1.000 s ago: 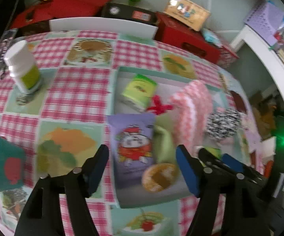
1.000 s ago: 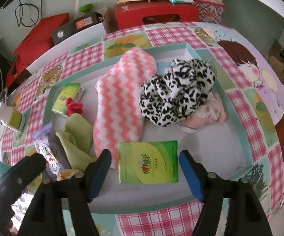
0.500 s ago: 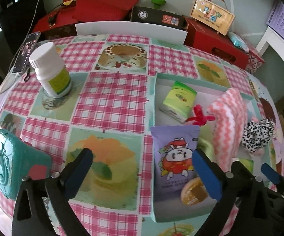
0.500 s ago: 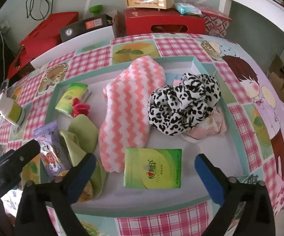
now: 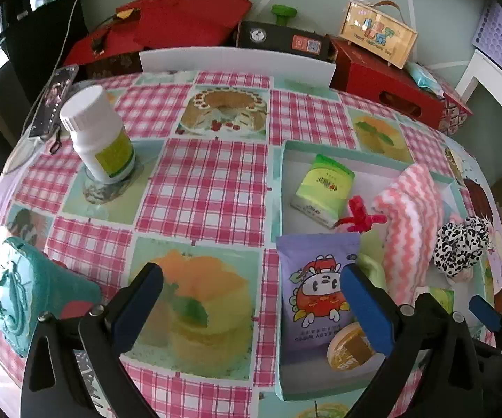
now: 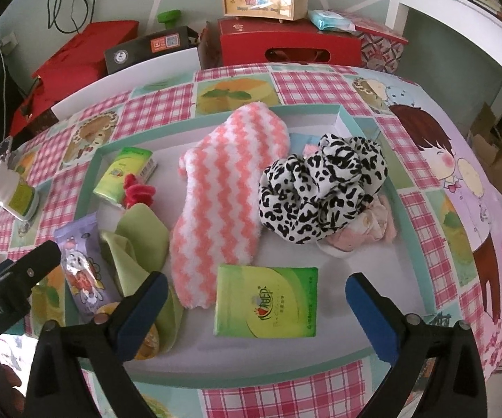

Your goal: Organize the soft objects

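Observation:
A shallow teal-rimmed tray [image 6: 346,120] [image 5: 278,188] holds the soft things. In it lie a pink-and-white zigzag cloth [image 6: 223,188] [image 5: 407,216], a leopard-print scrunchie [image 6: 324,195] [image 5: 460,245], a pale pink fabric piece [image 6: 362,233], green cloths [image 6: 136,244], a red bow [image 6: 138,191] [image 5: 359,214], two green tissue packs [image 6: 266,301] [image 6: 125,174] [image 5: 322,188] and a purple wipes pack [image 5: 315,296] [image 6: 80,271]. My right gripper [image 6: 251,313] hangs open above the nearer tissue pack, holding nothing. My left gripper [image 5: 251,306] is open over the tablecloth at the tray's left rim, empty.
A white bottle [image 5: 99,139] stands on the checked tablecloth at the far left. A teal pouch [image 5: 24,296] lies near the left front edge. Red boxes [image 6: 289,47], a black box [image 5: 282,40] and a wooden case [image 5: 378,35] sit beyond the table.
Both grippers have opened wide. The left gripper has swung left, from straddling the purple wipes pack to straddling the tray's left rim. The right gripper stays over the tissue pack.

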{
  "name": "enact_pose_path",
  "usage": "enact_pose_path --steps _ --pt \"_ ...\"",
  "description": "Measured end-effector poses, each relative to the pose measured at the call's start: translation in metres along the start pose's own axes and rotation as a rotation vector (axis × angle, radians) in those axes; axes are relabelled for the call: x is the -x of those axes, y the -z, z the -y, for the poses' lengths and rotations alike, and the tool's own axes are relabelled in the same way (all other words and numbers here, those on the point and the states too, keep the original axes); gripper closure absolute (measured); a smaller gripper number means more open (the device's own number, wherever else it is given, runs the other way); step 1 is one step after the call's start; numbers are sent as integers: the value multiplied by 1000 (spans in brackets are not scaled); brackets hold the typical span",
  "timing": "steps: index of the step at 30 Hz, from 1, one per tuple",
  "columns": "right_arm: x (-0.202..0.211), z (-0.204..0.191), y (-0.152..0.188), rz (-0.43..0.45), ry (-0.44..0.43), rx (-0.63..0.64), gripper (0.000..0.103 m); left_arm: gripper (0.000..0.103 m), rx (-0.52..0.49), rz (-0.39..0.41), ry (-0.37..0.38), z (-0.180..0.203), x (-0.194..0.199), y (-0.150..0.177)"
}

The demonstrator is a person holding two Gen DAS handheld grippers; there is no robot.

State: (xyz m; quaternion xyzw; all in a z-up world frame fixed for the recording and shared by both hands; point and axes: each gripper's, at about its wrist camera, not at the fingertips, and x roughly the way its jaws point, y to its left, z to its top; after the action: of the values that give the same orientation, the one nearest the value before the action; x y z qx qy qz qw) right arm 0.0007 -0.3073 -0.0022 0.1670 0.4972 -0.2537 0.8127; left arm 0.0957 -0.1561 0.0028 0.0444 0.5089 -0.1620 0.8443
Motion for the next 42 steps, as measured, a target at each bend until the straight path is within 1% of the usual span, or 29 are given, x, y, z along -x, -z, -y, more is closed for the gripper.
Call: enact_pose_path --steps 4,7,9,10,11,13,18,23,26,29,33,36,40,42 --pt "6 1 3 4 14 -14 0 2 2 44 -20 1 13 0" --pt "15 3 10 15 11 -16 0 2 23 78 -46 -2 27 8" --pt "19 4 16 12 13 -10 0 2 21 93 -96 -4 35 18" --pt "21 4 22 7 13 -6 0 2 11 97 -142 -4 39 24" --pt "23 4 25 2 11 -5 0 2 4 97 -170 -5 41 27" --pt "27 4 31 -1 2 -1 0 2 -20 96 -207 -6 46 36" --pt "38 -3 44 -1 -4 38 0 2 -67 64 -192 -14 56 51" --pt "46 -6 58 -13 -4 55 0 2 -94 51 -208 -26 68 70" --pt "55 -8 62 3 3 66 0 2 -88 40 -214 -37 74 77" --pt "61 -10 67 2 5 79 0 2 -75 54 -214 -50 87 82" --pt "68 -11 74 3 12 87 0 2 -67 55 -240 -64 98 85" --pt "73 -12 78 7 21 97 0 2 -55 50 -237 -69 100 89" --pt "75 -15 83 14 25 115 0 2 -33 66 -209 -71 101 95" --pt "76 -17 84 17 29 122 0 2 -33 79 -220 -69 99 97"
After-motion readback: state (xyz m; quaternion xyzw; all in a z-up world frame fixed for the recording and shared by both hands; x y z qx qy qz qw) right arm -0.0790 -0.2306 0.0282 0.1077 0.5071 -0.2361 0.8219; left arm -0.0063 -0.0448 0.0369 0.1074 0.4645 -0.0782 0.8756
